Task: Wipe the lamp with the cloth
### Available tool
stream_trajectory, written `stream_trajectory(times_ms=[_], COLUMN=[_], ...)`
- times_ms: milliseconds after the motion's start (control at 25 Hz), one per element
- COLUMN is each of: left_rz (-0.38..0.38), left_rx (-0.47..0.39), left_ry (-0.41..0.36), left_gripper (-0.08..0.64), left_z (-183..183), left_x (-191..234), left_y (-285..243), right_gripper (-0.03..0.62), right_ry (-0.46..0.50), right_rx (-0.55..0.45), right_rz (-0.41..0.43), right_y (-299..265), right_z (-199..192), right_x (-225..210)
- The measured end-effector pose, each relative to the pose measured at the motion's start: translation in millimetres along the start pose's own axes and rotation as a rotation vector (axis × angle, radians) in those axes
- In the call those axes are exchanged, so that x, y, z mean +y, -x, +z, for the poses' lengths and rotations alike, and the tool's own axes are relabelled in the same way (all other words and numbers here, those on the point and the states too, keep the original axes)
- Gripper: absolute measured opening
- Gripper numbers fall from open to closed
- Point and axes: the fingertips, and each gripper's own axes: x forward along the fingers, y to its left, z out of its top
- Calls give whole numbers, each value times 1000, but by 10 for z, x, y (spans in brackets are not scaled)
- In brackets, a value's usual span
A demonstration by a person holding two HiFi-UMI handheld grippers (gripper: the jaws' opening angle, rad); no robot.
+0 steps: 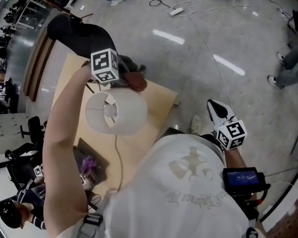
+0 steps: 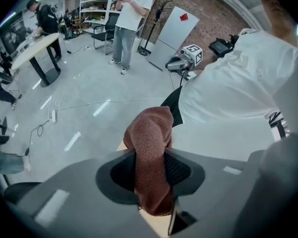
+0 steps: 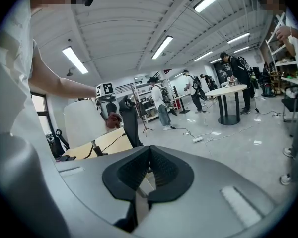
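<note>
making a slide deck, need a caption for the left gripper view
Left gripper clamps a rust-brown cloth between its jaws, the person's white shirt close behind.

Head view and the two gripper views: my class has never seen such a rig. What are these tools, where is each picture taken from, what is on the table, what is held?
No robot: a person holds a two-jaw gripper in each hand; the patterned cubes belong to them. The head view looks down from the person's head; each gripper view looks along one gripper's jaws. On the wooden table stands a lamp with a white shade. The left gripper is clamped on a reddish-brown cloth, close to the shade. The right gripper is shut and empty, off to the side.
</note>
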Motion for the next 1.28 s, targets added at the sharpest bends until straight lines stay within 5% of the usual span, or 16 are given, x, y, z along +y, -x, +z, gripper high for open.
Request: stream_trajectory(times_ms=[320, 480, 680, 960, 1200, 1280], left_rz=[209, 219, 120, 62, 175, 218], left_rx=[-142, -169, -2, 208, 320, 360], left_ry=[-13, -58, -183, -225, -225, -171], left_gripper=[126, 127, 127, 126, 126, 126], left_z=[65, 181, 265, 215, 206, 130], left_x=[-158, -579, -1006, -800, -436, -364], left_y=[970, 1353, 1166, 537, 121, 32], right_gripper=[14, 14, 14, 14, 14, 14], right_ry=[10, 14, 11, -7, -49, -59], right_rx=[-2, 1, 6, 4, 4, 6], right_rz=[43, 66, 90, 74, 38, 37], right_y=[-80, -109, -158, -139, -82, -58], right_z=[72, 75, 77, 23, -101, -169], right_x=[136, 210, 307, 221, 108, 82])
